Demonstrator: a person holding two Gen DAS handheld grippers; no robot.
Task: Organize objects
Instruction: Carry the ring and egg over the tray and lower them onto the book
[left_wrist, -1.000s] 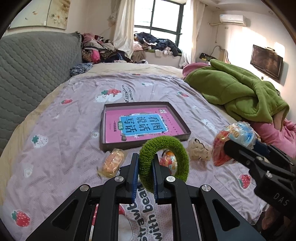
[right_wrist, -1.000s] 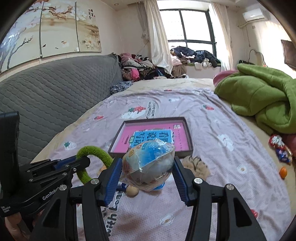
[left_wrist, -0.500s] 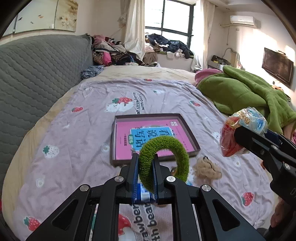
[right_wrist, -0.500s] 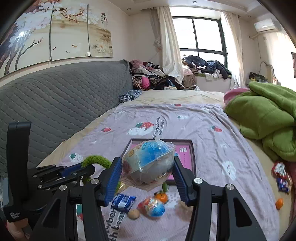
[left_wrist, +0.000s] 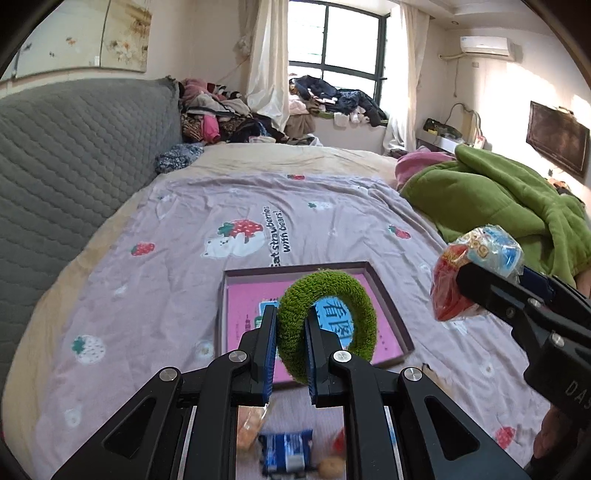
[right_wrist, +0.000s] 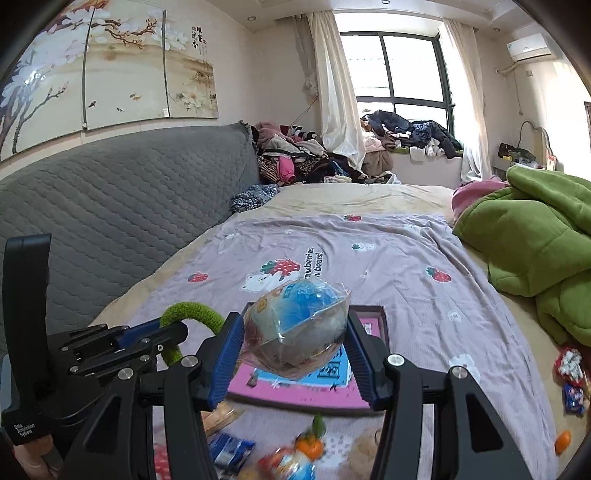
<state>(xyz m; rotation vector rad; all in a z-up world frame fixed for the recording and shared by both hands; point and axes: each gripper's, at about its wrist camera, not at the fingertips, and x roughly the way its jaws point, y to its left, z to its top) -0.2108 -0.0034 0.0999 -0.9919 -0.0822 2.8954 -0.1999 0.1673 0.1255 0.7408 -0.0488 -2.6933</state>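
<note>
We hold both claws above bed (left_wrist: 147, 295): left claw (left_wrist: 290, 350) clamped on green fuzzy ring (left_wrist: 328, 325), frame centre; right claw (right_wrist: 295, 354) clamped on wrapped snack ball (right_wrist: 295, 325), over pink-lined tray (left_wrist: 391, 325).

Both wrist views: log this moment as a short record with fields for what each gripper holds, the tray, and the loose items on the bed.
left gripper: shut on the green fuzzy ring, held upright above the tray
right gripper: shut on the wrapped snack bag, lifted off the bed
tray: dark rim, flat on the bedsheet, a pink book lying inside
loose items: blue packet, small orange fruit, other snacks, blurred
green blanket: heaped at the right side of the bed
</note>
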